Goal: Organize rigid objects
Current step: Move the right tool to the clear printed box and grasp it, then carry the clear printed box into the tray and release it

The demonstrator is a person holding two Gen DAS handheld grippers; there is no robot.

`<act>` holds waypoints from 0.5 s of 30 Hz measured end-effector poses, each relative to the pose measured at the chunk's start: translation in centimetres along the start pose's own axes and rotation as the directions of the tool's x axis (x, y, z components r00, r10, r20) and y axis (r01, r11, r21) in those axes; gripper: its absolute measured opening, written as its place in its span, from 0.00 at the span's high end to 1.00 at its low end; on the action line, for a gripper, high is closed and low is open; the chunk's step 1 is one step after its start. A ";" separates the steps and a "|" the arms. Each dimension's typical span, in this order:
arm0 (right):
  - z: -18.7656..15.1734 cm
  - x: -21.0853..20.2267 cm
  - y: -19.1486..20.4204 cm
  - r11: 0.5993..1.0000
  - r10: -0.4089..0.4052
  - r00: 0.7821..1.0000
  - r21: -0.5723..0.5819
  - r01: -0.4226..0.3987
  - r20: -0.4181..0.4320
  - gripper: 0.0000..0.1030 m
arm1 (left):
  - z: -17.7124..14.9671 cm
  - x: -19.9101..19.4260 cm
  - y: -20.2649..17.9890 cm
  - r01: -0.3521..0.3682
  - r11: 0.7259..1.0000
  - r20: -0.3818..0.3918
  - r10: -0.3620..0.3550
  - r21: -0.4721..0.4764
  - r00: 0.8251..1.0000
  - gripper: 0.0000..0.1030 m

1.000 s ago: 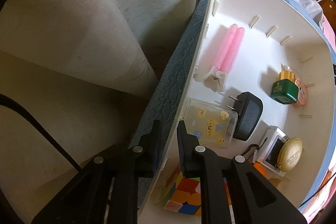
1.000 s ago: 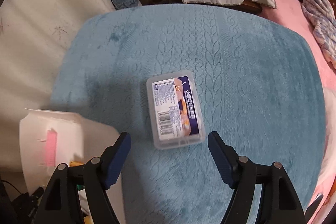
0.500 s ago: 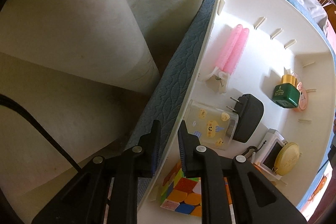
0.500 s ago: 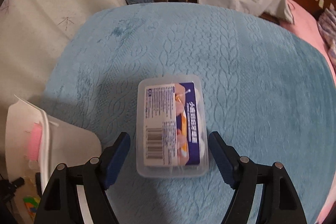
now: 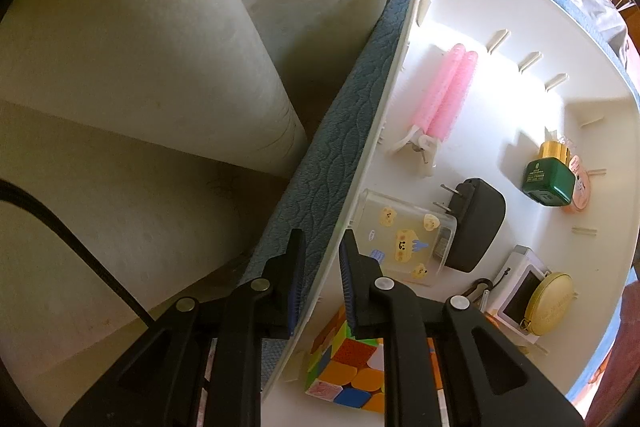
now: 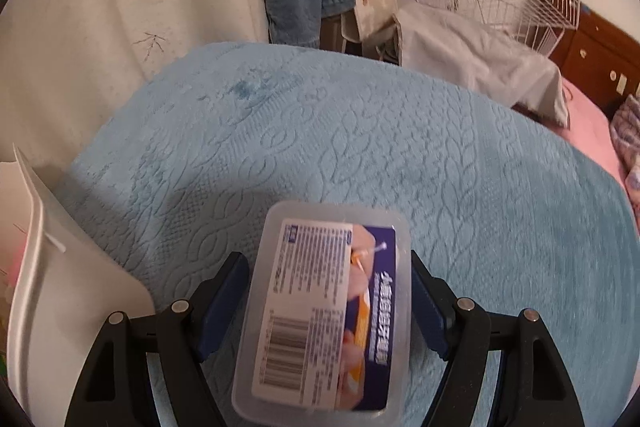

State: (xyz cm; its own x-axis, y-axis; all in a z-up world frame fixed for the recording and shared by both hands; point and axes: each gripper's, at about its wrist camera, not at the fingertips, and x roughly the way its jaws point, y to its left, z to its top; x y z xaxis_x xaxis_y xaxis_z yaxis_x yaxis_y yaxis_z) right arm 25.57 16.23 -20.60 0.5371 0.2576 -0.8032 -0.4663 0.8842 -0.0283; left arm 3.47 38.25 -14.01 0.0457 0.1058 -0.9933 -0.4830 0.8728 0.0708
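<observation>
- At the left edge of the white tray [image 5: 472, 7], my left gripper [image 5: 320, 283] is clenched on the rim, one finger outside against the blue quilted cover [image 5: 340, 131], the other inside.
- Along that same wall I see a pink hair roller clip [image 5: 444, 95], then a clear case with cartoon stickers [image 5: 404, 239], with a colour cube [image 5: 348, 367] at the near corner under my inner finger.
- Further right lie a black plug adapter [image 5: 476, 223] touching the case, a green bottle with a gold cap [image 5: 548, 179], and a round gold tin [image 5: 548, 303] on a small white box [image 5: 520, 287].
- On the blue cover [image 6: 400, 147], right of the tray's wall [image 6: 60, 287], my right gripper [image 6: 326, 303] is released, its fingers straddling the clear plastic swab box [image 6: 328, 315]; whether they touch it, I cannot tell.
</observation>
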 end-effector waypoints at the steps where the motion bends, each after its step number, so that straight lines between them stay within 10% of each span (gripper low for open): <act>1: 0.1 0.1 0.0 1.000 0.003 1.000 -0.005 -0.003 0.004 0.25 | 0.0 0.0 0.0 0.000 1.000 0.000 0.000 -0.001 1.000 0.82; 15: 0.0 -0.4 -0.5 1.000 -0.001 1.000 0.018 0.001 0.019 0.40 | -0.2 0.0 0.2 0.008 1.000 0.015 -0.008 -0.006 1.000 0.83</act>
State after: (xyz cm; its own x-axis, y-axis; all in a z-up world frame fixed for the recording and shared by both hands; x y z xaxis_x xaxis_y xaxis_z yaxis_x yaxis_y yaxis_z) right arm 25.58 15.71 -20.31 0.5507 0.2641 -0.7919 -0.4529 0.8914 -0.0177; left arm 3.22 38.29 -14.03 0.0624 0.1060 -0.9924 -0.4875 0.8709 0.0624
